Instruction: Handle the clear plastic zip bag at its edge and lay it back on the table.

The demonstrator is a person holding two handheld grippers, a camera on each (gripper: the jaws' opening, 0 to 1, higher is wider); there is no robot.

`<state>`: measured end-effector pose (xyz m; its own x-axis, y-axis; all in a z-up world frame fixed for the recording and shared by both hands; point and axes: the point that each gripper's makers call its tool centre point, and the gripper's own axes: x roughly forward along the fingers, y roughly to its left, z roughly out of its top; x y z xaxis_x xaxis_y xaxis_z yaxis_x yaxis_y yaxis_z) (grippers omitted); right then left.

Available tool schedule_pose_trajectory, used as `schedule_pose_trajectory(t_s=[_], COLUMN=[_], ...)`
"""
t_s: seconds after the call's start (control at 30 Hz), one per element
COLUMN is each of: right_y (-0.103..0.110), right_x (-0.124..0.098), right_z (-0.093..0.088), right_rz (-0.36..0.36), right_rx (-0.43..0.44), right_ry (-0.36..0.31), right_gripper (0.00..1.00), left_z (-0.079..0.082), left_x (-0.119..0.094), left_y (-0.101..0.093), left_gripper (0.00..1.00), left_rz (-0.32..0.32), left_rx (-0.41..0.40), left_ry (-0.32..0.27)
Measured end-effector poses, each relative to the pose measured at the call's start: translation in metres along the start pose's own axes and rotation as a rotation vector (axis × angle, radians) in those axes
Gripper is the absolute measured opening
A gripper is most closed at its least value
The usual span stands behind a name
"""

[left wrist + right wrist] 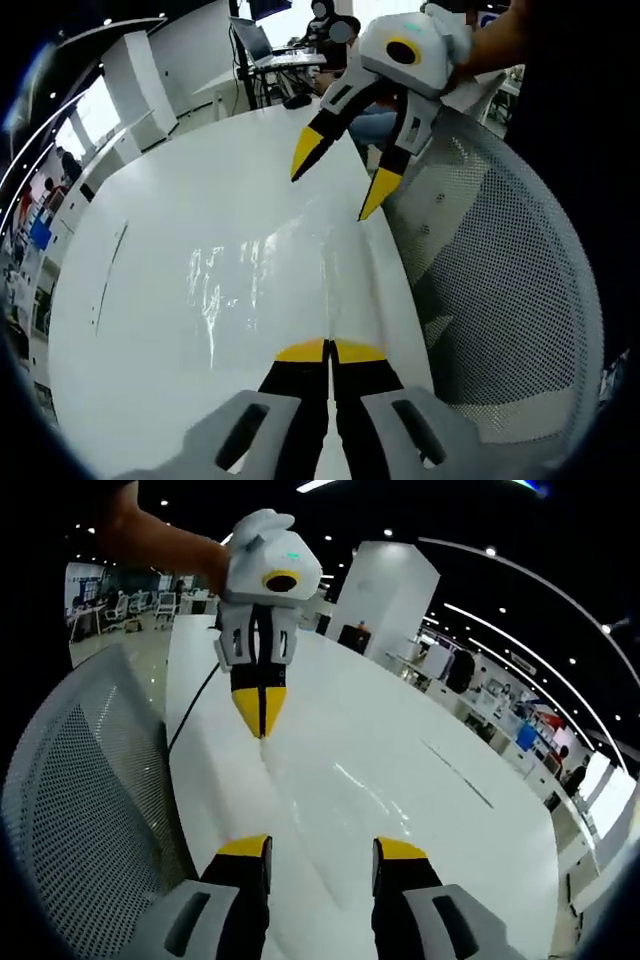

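The left gripper (328, 351), jaws together, pinches the barely visible clear zip bag (260, 270); the right gripper (321, 848) gapes beyond it.

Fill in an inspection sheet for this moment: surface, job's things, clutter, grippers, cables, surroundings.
Surface: white table, glossy.
Job's things: clear zip bag lies on the table, its near edge pinched.
Clutter: nothing seen.
Grippers: left gripper shut on the bag's edge; right gripper open above the table.
Cables: nothing seen.
Surroundings: white mesh chair at the table's edge; open office with desks and a white column behind.
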<state>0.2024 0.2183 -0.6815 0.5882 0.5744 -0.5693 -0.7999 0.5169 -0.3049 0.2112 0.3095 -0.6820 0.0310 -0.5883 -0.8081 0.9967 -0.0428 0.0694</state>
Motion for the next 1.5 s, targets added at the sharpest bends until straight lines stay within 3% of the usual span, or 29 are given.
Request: schedule_pose_trajectory(t_s=[0.2,0.4,0.7,0.9,1.3,1.5], right_y=[0.0,0.001,0.003,0.002,0.002,0.003], right_x=[0.003,0.006,0.012,0.013,0.013,0.013], right_z=[0.006,0.014,0.019,0.018,0.019,0.02], right_rz=[0.014,0.026,0.031,0.034,0.047,0.05], right_rx=[-0.027,-0.067,-0.107,-0.109,-0.088,-0.075], right_ry=[-0.006,-0.016,-0.021,-0.021,-0.017,-0.016], right_gripper=[0.25,0.13,0.01,0.0,0.0,0.0], left_z=[0.005,0.014,0.014,0.016,0.016,0.014], left_x=[-0.004,-0.008,-0.013,-0.015,-0.016,-0.015], left_y=[0.003,0.006,0.011,0.01,0.009,0.014], left_gripper=[0.0,0.0,0.0,0.0,0.0,0.02], left_rz=[0.009,0.026,0.038,0.034,0.036,0.062], left_rx=[-0.019,-0.089,-0.143,-0.193,-0.198,-0.157], left_ry=[-0.014,-0.068,-0.103,-0.128,-0.129,-0.132])
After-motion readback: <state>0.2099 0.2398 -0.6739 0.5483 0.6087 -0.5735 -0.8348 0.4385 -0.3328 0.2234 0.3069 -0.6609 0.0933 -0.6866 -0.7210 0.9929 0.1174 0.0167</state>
